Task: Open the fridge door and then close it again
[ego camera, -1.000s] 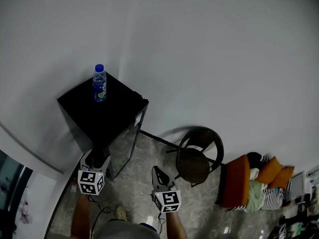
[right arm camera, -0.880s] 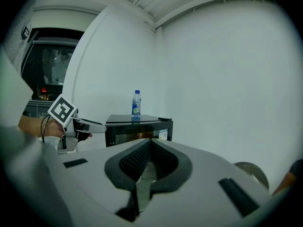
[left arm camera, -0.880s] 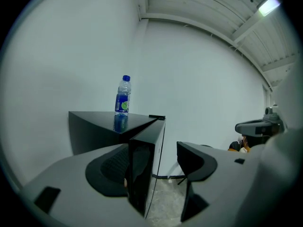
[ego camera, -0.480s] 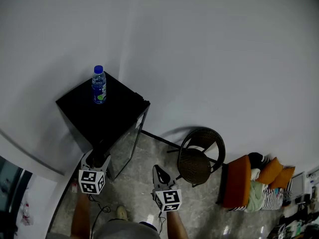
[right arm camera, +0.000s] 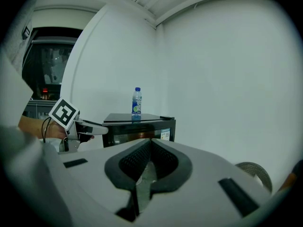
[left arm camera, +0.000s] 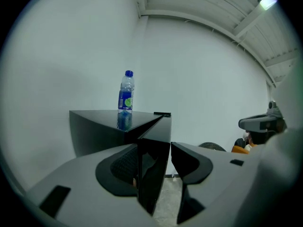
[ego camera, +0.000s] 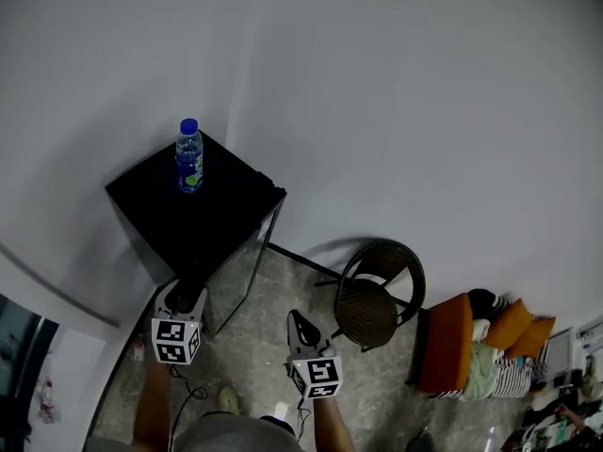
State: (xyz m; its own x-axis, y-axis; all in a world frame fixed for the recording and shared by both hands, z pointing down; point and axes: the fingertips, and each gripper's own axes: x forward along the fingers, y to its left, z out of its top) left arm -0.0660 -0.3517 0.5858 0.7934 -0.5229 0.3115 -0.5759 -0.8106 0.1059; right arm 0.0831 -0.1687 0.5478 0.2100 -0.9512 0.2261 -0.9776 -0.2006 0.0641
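low in the head view, the right gripper (ego camera: 299, 328) hangs over the speckled grey floor (ego camera: 259, 347), its jaws closed together on nothing. to its left, the left gripper (ego camera: 187, 297) is at the free edge of the fridge door (left arm camera: 154, 174). its jaws have just been closing and straddle that thin, dark, glossy edge, but a sliver of light beside one jaw suggests they are not pressing yet. the door, glass-fronted and reflective, looks shut or barely ajar, so i judge the task is at its very start: gripping, pulling open and pushing shut are all left. the fridge (ego camera: 188, 217) is a small black box at centre left, smooth on top, carrying a clear plastic bottle (ego camera: 189, 155) with a blue cap. behind stands a plain matte white wall (ego camera: 396, 83).
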